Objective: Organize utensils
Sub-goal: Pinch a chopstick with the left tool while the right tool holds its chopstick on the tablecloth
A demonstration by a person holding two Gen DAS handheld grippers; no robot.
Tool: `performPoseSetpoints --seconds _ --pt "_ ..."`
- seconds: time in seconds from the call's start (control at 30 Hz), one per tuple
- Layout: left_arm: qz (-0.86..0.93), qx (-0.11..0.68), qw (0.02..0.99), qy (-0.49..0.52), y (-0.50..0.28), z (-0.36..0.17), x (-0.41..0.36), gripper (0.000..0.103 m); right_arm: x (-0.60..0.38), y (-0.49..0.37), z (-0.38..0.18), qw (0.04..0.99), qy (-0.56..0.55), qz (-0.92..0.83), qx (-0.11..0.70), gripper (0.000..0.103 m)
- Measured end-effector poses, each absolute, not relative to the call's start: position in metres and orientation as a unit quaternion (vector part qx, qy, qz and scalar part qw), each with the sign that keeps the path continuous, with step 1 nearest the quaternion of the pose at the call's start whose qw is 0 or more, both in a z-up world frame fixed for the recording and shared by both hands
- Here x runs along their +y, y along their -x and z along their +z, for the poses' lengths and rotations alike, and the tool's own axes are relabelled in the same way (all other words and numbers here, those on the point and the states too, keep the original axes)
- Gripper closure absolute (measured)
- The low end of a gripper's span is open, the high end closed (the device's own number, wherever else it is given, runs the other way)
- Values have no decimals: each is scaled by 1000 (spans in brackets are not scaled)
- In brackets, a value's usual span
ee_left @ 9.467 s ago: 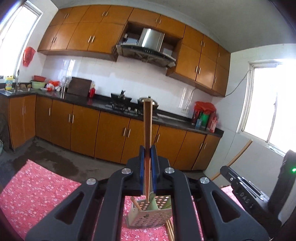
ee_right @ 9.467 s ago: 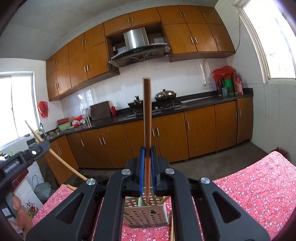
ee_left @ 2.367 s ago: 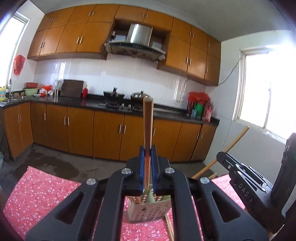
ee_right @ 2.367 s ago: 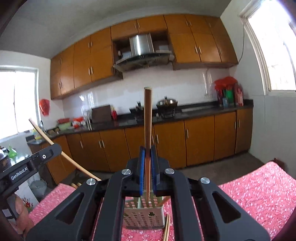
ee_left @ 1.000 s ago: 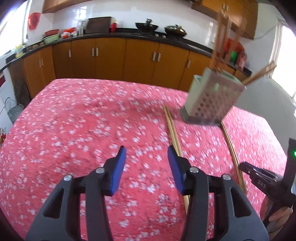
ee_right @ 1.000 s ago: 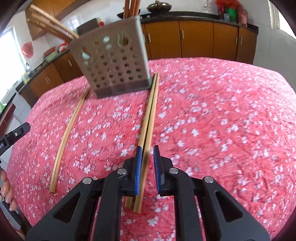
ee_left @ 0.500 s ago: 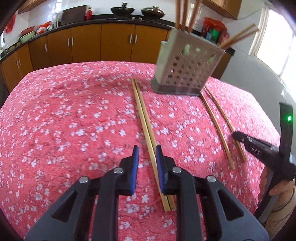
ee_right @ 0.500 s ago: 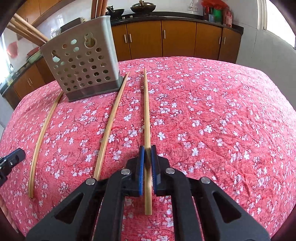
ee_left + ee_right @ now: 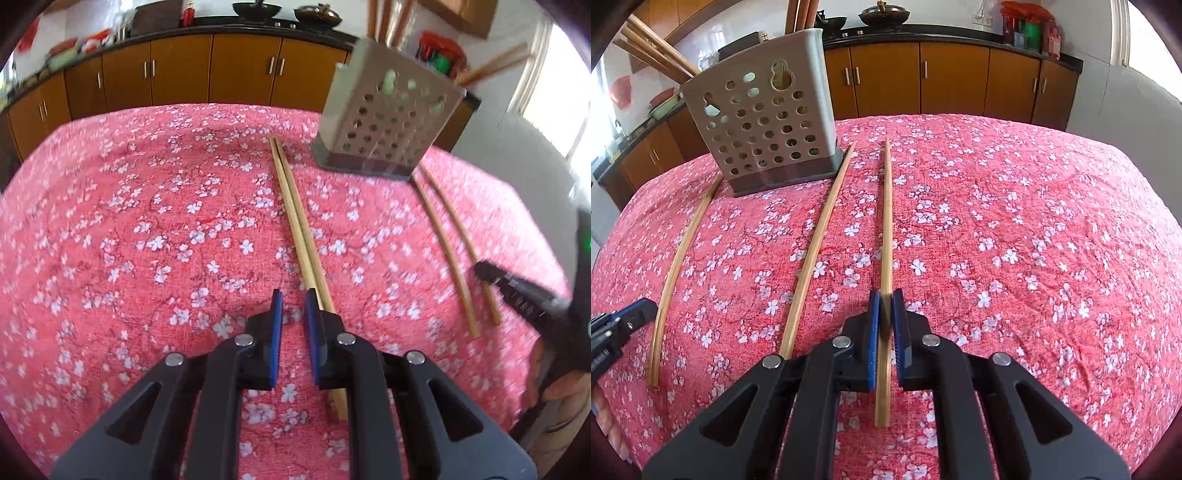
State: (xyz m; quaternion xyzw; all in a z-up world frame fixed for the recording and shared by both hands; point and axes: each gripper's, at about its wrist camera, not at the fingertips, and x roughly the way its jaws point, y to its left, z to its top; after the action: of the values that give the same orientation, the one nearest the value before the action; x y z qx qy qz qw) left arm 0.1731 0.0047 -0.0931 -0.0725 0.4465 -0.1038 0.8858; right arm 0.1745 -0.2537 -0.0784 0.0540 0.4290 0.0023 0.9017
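Observation:
A grey perforated utensil holder [image 9: 388, 122] [image 9: 768, 122] stands at the far side of the red flowered tablecloth, with several chopsticks upright in it. My right gripper [image 9: 885, 295] is shut on a single wooden chopstick [image 9: 886, 221] that lies flat, pointing away from me. My left gripper [image 9: 293, 295] is low over the cloth, its jaws closing to a narrow gap with only cloth between them. A pair of chopsticks [image 9: 295, 206] runs just under its right finger. In the left wrist view, the right gripper [image 9: 484, 267] shows by two more chopsticks [image 9: 443, 251].
Another loose chopstick [image 9: 816, 254] lies left of the held one, and a further one [image 9: 679, 266] lies by the left gripper [image 9: 639, 306]. A hand [image 9: 565, 391] holds the right gripper's handle. Brown cabinets [image 9: 953, 77] stand beyond the table's far edge [image 9: 960, 118].
Both grippers came down from above the holder to the cloth. The right jaws closed on a lying chopstick. The left jaws narrowed, and the chopstick pair now sits under the right finger.

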Motion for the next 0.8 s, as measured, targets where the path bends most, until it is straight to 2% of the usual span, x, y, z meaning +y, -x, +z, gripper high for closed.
performPoseSetpoints --seconds 0.2,0.43,0.8 --pt "-115 452 884 28 -173 -96 -14 89 -254 -176 -77 902 -51 2 429 95" --pt "-87 454 887 7 -179 -100 -13 93 -253 -178 -78 903 -38 2 427 94" --pt "3 445 895 39 -219 -99 74 92 -281 -200 -82 906 -64 -32 417 95"
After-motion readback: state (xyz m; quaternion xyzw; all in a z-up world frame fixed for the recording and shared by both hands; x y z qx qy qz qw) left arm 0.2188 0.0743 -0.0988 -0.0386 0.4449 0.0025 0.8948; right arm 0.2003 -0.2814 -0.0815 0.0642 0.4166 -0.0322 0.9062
